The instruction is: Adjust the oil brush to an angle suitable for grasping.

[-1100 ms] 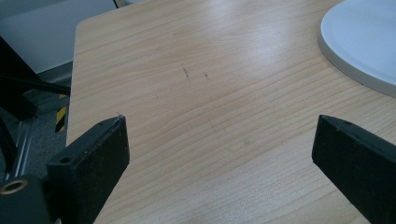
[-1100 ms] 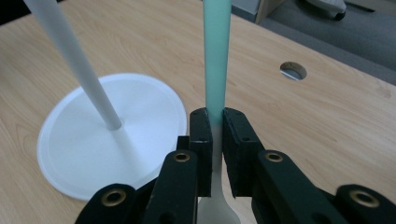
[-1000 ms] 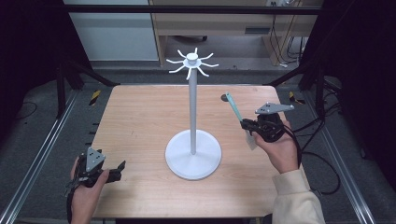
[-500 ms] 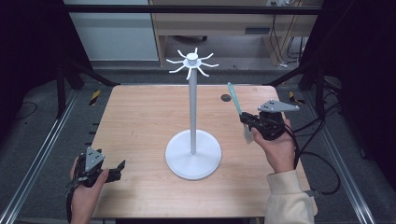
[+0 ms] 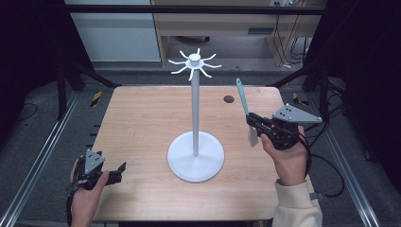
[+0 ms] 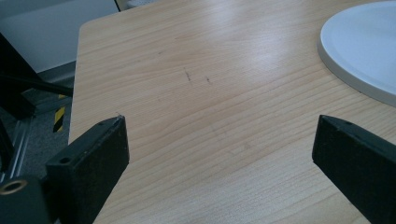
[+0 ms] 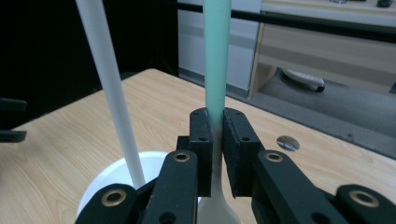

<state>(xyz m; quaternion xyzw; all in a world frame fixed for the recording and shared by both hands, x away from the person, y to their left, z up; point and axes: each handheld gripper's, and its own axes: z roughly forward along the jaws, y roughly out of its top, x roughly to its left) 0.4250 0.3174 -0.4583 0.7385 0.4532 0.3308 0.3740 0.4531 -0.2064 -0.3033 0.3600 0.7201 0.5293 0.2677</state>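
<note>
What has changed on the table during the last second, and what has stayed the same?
The right gripper, shut on the green-handled utensil, lifted it and turned it more upright, so its handle tip now stands higher, away from the person. Nothing was grasped or released. The left gripper stayed open, low at the near left corner. The white hook stand did not move.

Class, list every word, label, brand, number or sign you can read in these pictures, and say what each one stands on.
None: no readable text in any view.
The white stand, the green-handled utensil in the right gripper, the left gripper and the wooden table carry no lettering.
The yellow-and-black striped marker on the floor is a pattern, not words.
</note>
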